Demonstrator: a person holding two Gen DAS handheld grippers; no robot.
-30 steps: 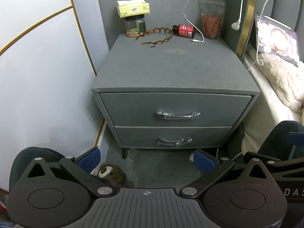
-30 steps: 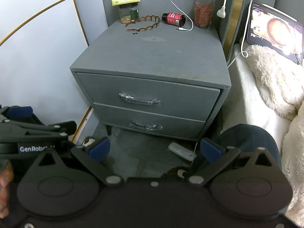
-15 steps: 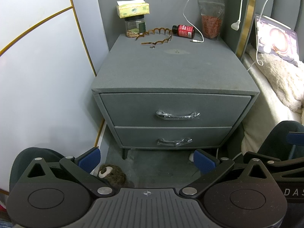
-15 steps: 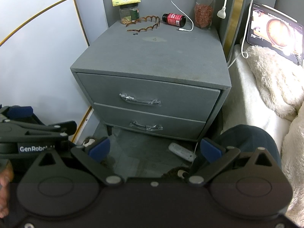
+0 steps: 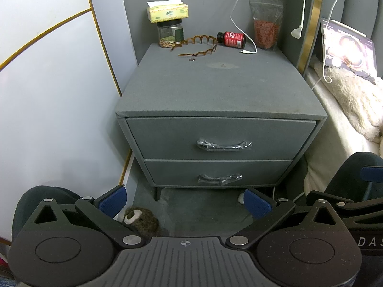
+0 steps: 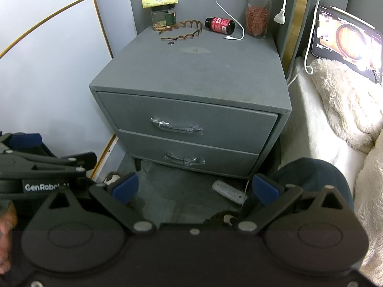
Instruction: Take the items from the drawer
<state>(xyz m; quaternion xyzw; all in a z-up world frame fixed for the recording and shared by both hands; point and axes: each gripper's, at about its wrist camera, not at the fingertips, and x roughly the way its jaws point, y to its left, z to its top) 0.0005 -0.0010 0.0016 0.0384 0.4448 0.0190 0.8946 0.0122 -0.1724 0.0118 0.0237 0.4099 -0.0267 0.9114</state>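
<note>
While spread wide and empty, left gripper (image 5: pixel 185 202) and right gripper (image 6: pixel 195 189) low in frame; both drawers shut, top drawer (image 5: pixel 221 137) centre, lower drawer (image 5: pixel 217 173) beneath.

1. Grey nightstand (image 5: pixel 215 88): two closed drawers.
2. On its top, rear: glass jar (image 5: pixel 169 34) under tissue box (image 5: pixel 167 12), wavy headband (image 5: pixel 196 46), red bottle (image 5: pixel 231 39) lying flat, pouch (image 5: pixel 265 27), cable end (image 5: pixel 247 52).
</note>
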